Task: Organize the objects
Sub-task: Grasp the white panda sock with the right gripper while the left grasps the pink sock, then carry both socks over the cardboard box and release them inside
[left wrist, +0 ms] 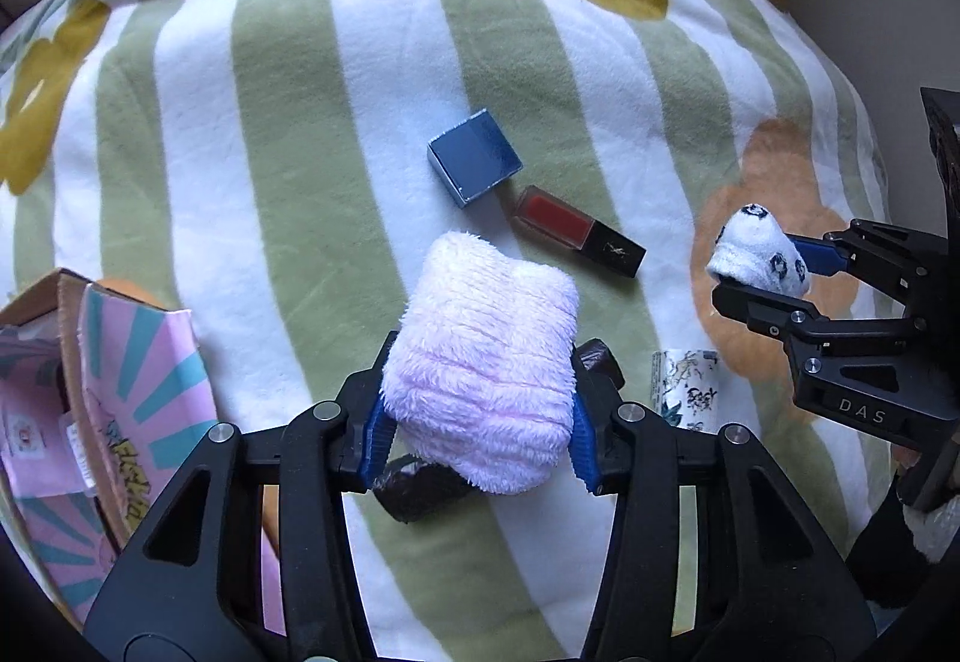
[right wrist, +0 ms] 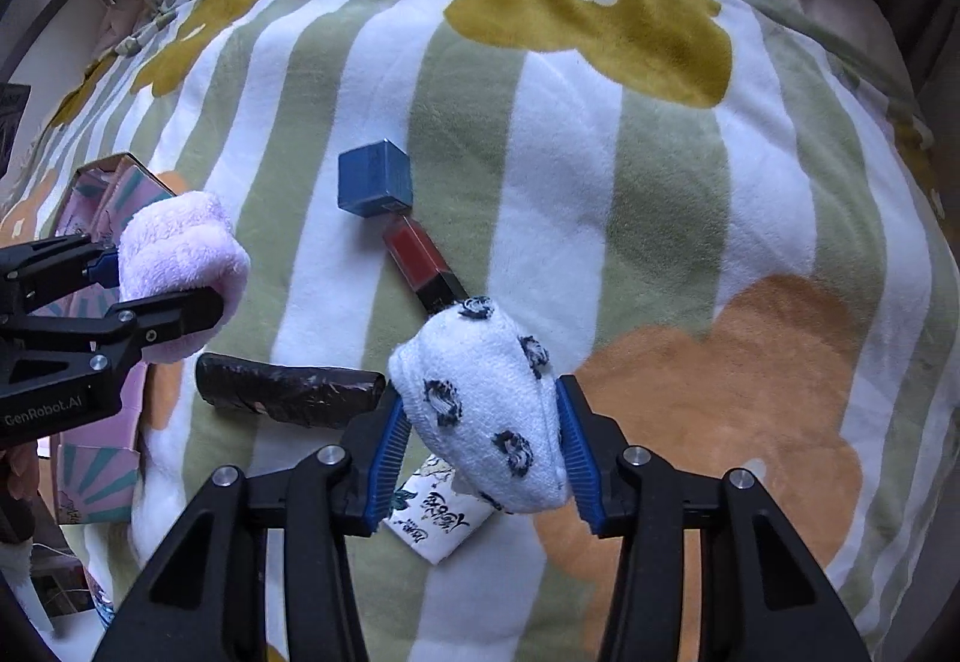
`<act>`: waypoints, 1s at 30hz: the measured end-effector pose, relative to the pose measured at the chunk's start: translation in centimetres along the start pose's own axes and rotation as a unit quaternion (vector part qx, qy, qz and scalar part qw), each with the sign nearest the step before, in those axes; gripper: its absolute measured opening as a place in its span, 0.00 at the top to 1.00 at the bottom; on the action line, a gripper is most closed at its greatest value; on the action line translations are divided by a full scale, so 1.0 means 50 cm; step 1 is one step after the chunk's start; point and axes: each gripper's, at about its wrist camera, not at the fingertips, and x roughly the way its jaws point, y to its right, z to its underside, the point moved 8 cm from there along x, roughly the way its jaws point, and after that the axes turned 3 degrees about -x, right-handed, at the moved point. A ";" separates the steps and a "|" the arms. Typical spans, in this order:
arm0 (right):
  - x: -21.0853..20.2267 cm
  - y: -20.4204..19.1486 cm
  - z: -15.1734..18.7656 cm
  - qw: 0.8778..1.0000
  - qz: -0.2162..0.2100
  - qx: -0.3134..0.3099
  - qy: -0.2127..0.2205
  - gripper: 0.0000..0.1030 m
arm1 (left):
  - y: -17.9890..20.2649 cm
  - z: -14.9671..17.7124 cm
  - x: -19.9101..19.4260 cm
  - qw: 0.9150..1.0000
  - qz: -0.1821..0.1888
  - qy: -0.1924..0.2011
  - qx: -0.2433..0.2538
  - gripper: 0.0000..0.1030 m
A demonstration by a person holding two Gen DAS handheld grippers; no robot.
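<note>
Two grippers each carry a soft bundle above the blanket (right wrist: 630, 218). The left gripper (left wrist: 480, 440) is clamped on a pink towel (left wrist: 480, 362), its blue pads (left wrist: 375, 437) pressing both flanks so the plush roll cannot unfold. The right gripper (right wrist: 483, 452) squeezes a spotted white sock (right wrist: 486, 410) the same way, held clear of the clutter. Under them lie a dark roll (right wrist: 288, 389) and a patterned packet (right wrist: 435, 527); further out, a lipstick (left wrist: 579, 233) rests just beside a blue box (left wrist: 474, 164). The open carton (left wrist: 120, 410) sits at the left, likely the destination for both bundles.
</note>
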 end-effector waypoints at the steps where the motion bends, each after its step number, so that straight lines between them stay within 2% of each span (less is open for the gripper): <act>1: -0.015 -0.009 -0.008 1.000 0.002 0.003 0.003 0.57 | 0.006 0.003 -0.021 1.000 0.001 0.007 -0.005 0.58; 6: -0.081 -0.067 -0.037 0.999 0.005 0.026 0.019 0.57 | -0.006 0.038 -0.127 0.999 0.004 0.035 -0.033 0.58; 11: -0.164 -0.124 -0.027 0.998 0.008 0.050 0.035 0.57 | -0.029 0.082 -0.234 0.995 0.000 0.062 -0.078 0.58; 15: -0.205 -0.166 -0.010 0.997 0.013 0.058 0.043 0.57 | -0.052 0.126 -0.300 0.989 -0.017 0.082 -0.122 0.58; 17: -0.224 -0.187 0.004 0.997 0.018 0.056 0.048 0.57 | -0.063 0.153 -0.327 0.985 -0.034 0.092 -0.139 0.58; 20: -0.240 -0.214 0.021 0.997 0.016 0.051 0.051 0.57 | -0.072 0.190 -0.365 0.980 -0.037 0.109 -0.160 0.58; 30: -0.272 -0.282 0.020 0.997 0.011 0.023 0.067 0.57 | -0.101 0.255 -0.432 0.976 -0.042 0.130 -0.171 0.58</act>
